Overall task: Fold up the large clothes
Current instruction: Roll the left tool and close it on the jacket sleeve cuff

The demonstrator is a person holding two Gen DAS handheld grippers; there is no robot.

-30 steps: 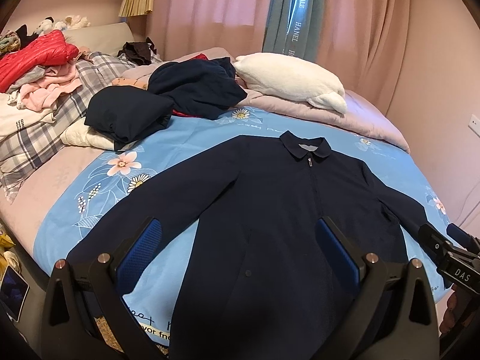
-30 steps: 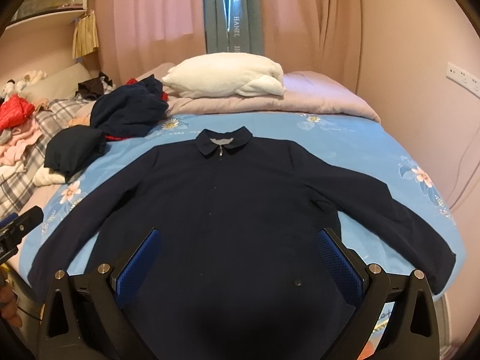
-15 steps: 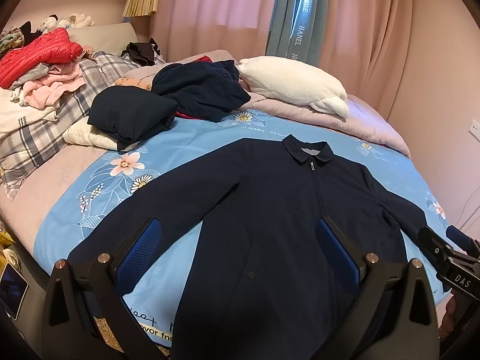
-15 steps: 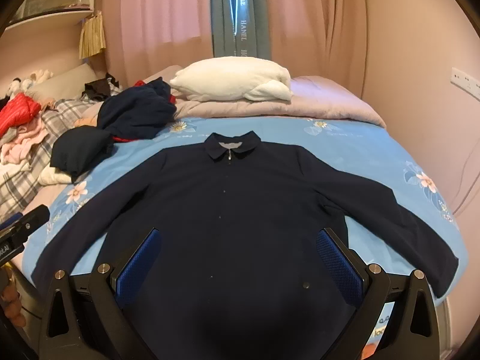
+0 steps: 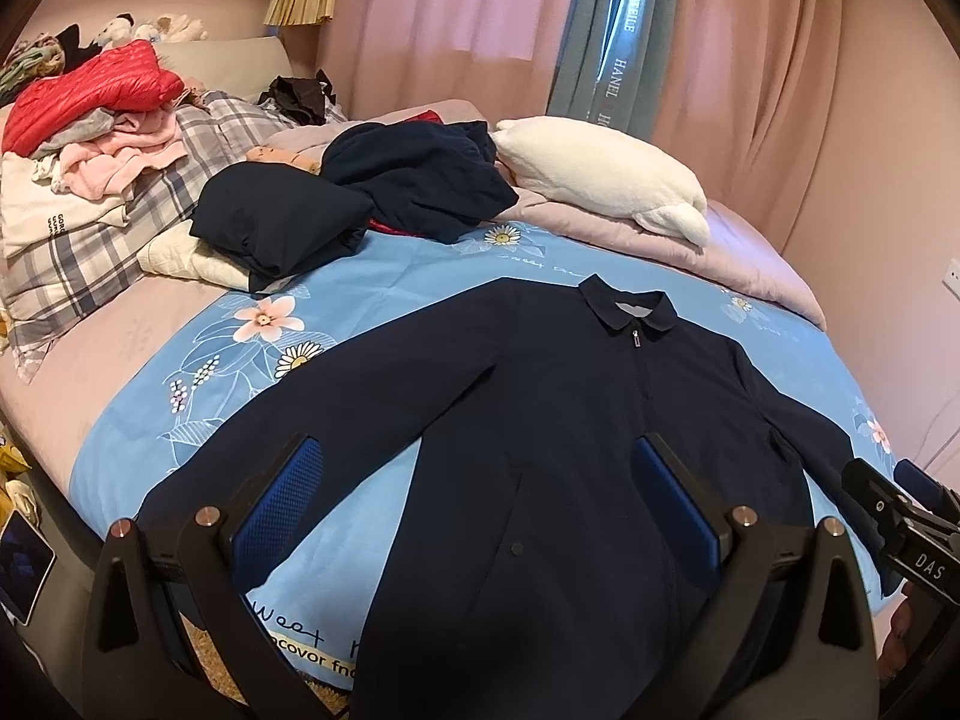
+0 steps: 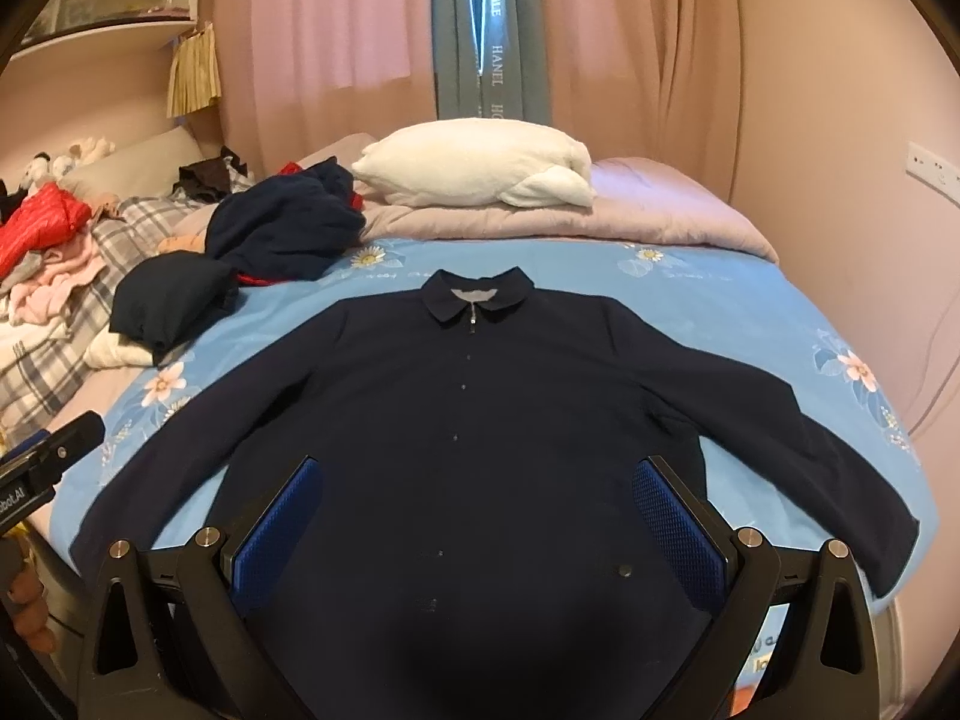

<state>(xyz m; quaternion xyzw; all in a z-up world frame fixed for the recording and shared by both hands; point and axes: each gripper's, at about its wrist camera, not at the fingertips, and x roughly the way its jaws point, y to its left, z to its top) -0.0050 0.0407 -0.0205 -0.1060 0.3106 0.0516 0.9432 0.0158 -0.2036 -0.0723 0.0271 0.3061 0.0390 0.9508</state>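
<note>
A dark navy zip jacket [image 5: 570, 420] lies flat and face up on the blue floral bedspread, collar away from me, both sleeves spread out; it also shows in the right wrist view [image 6: 480, 420]. My left gripper [image 5: 477, 501] is open and empty, held above the jacket's lower left part. My right gripper [image 6: 477, 507] is open and empty above the jacket's lower middle. The right gripper's tip [image 5: 900, 516] shows at the right edge of the left wrist view; the left gripper's tip [image 6: 48, 468] shows at the left edge of the right wrist view.
A folded dark garment [image 5: 276, 228] and a heap of dark clothes [image 5: 420, 180] lie at the far left of the bed. A white pillow [image 6: 474, 165] lies beyond the collar. More clothes, with a red jacket [image 5: 90, 90], pile at the left. A wall [image 6: 870, 120] stands right.
Both grippers have risen and tilted slightly, so the jacket sits lower in both views. The jacket has not moved and the jaws stay open.
</note>
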